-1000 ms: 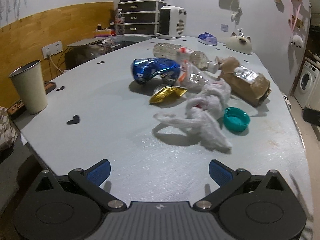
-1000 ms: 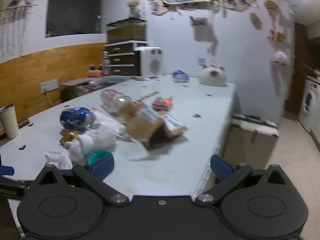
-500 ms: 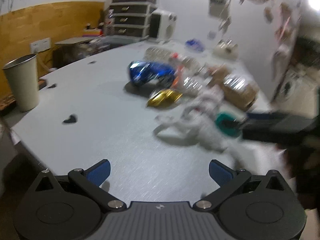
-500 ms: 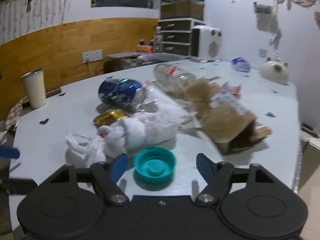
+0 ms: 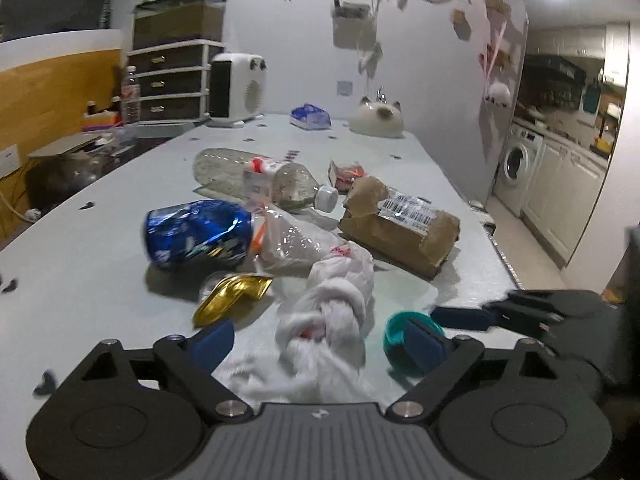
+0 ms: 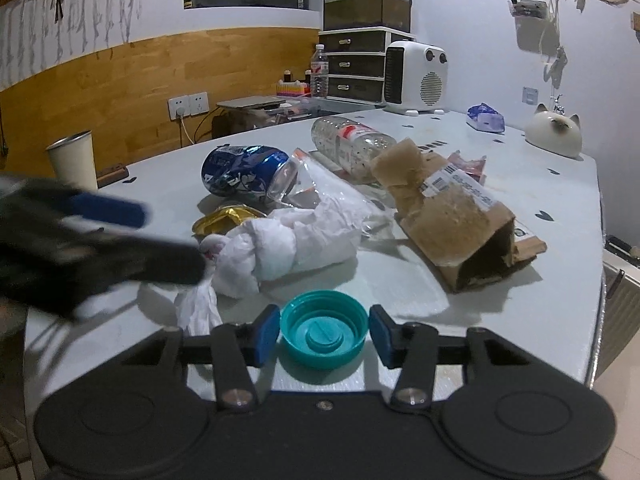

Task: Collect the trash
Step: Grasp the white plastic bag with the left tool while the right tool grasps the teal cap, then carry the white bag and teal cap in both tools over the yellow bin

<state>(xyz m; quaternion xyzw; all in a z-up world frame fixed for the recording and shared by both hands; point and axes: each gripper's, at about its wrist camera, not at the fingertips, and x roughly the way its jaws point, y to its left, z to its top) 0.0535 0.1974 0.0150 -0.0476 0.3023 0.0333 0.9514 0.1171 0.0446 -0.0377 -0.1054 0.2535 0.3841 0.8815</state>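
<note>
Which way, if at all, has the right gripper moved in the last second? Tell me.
Yes. The right gripper came in left toward the trash pile; the round teal plastic cap now sits between its open fingers.

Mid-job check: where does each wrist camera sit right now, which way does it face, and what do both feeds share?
Left wrist: rides the left gripper, low over the grey table, facing the trash pile, open around the knotted white plastic bag; the right gripper enters from the right.
Right wrist: rides the right gripper, facing the wood-panelled wall, fingers either side of the teal plastic cap; the blurred left gripper shows at left.
Shared: bag, cap, crushed blue can, torn brown cardboard box.
</note>
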